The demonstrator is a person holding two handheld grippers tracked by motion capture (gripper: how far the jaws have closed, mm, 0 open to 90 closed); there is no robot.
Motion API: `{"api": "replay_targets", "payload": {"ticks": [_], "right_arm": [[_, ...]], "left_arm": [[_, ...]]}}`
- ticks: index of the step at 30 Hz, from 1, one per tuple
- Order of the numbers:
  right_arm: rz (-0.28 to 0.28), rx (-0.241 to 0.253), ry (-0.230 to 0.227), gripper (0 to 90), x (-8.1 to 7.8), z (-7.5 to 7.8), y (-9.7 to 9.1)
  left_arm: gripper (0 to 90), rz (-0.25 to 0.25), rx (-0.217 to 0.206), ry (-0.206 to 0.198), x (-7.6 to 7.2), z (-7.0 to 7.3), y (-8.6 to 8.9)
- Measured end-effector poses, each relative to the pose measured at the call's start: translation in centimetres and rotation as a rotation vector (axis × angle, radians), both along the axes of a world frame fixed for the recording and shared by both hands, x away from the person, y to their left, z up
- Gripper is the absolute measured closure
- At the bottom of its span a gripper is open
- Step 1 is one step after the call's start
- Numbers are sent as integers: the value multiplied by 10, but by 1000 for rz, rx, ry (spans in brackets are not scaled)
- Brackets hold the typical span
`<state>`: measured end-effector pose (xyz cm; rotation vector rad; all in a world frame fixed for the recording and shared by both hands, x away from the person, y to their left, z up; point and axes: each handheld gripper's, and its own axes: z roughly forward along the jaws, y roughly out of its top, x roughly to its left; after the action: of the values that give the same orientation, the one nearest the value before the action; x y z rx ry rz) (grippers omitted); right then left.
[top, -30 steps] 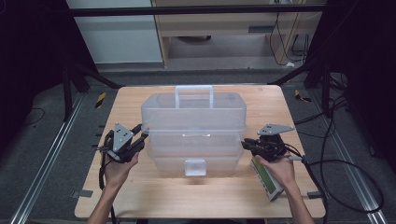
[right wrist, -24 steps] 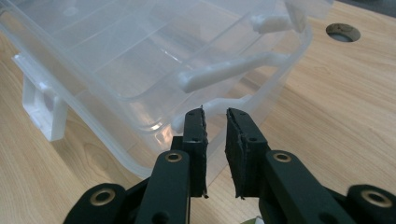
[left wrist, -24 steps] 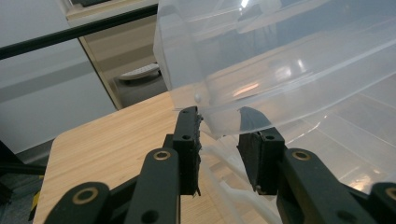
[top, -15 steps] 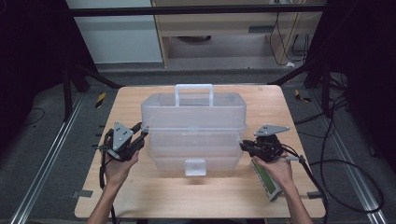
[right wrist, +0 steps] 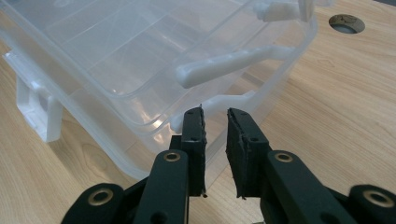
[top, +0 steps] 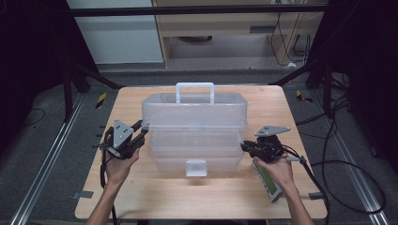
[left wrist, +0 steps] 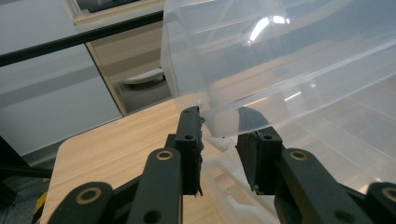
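Note:
A clear plastic box (top: 195, 152) with a white carrying handle (top: 195, 91) stands in the middle of the wooden table (top: 187, 199). Its lid (top: 195, 112) is raised above the lower part. My left gripper (top: 140, 130) is at the lid's front left corner. In the left gripper view the gripper (left wrist: 222, 121) is shut on the lid's corner lip (left wrist: 224, 116). My right gripper (top: 245, 146) is at the lower part's right side. In the right gripper view the gripper (right wrist: 215, 116) is shut on the box's rim (right wrist: 233, 100).
A white latch (top: 196, 167) sits on the box's front wall. A flat green and white object (top: 266, 180) lies on the table under my right hand. A round hole (right wrist: 346, 22) is cut in the tabletop. Cables trail off the right edge.

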<state>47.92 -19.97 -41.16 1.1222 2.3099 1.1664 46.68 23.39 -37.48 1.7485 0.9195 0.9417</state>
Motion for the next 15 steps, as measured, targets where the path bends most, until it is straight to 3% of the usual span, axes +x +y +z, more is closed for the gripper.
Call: {"api": "replay_targets", "payload": {"ticks": [8,15], "right_arm": [[-20,3,7,748,1,0,1],[-83,-1,34,729,0,1,5]], "left_arm": [[697,4,-1,-7,2,2,0],[703,7,-3,-10,2,3,-1]]}}
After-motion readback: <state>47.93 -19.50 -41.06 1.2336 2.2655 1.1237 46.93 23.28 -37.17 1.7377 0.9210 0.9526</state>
